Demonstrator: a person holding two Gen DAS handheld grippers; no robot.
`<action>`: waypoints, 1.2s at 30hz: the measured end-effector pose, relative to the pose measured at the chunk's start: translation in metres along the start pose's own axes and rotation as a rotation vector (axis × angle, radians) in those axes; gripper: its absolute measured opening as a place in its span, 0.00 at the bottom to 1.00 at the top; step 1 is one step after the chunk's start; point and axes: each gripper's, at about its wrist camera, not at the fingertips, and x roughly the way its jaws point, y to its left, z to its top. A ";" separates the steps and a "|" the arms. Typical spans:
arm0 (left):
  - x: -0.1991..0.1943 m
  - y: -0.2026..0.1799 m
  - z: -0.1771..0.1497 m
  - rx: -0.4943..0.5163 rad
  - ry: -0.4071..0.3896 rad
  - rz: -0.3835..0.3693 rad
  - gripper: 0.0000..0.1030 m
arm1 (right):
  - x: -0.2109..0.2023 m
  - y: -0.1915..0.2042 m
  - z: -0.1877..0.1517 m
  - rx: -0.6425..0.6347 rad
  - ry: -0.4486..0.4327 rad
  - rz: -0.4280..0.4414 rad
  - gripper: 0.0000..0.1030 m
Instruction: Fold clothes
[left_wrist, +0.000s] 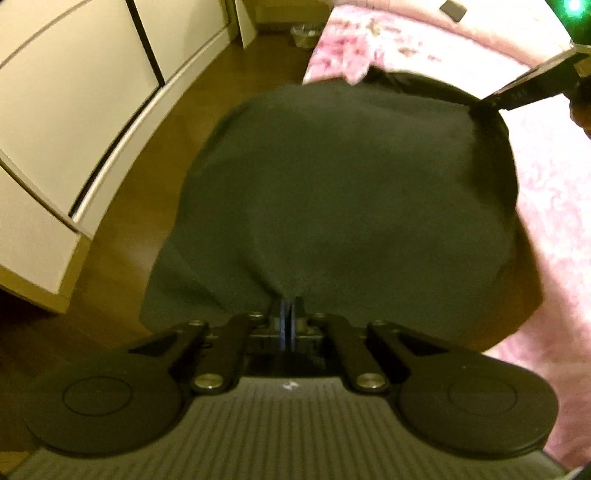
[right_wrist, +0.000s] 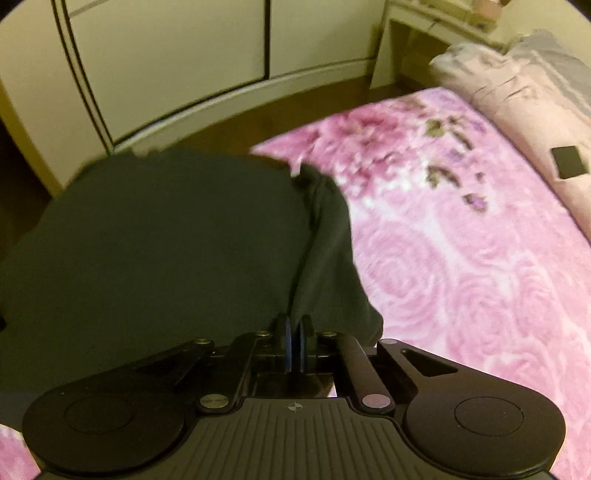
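**Bedroom backdrop from both wrist views**

I see cream wardrobe doors (right_wrist: 166, 55) with dark seams across the upper left of the right view, and the same cabinetry (left_wrist: 74, 92) on the left of the other. Brown wooden floor (left_wrist: 122, 229) runs beneath them. A pink rose-patterned bedspread (right_wrist: 461, 277) fills the right side, with pale pillows (right_wrist: 517, 85) at upper right (slightly blurred). A white desk (right_wrist: 413, 22) stands at the top edge. The light is warm and yellowish.

left gripper (left_wrist: 289, 314) clamped, right gripper (right_wrist: 294, 332) clamped
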 end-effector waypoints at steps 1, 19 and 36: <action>-0.010 -0.004 0.004 0.016 -0.023 -0.003 0.00 | -0.014 -0.001 -0.001 0.002 -0.018 -0.002 0.01; -0.192 -0.358 -0.034 0.468 -0.109 -0.624 0.14 | -0.310 -0.194 -0.279 0.391 -0.068 -0.353 0.15; -0.078 -0.295 -0.025 0.590 0.059 -0.391 0.37 | -0.208 -0.023 -0.343 0.491 0.053 -0.058 0.77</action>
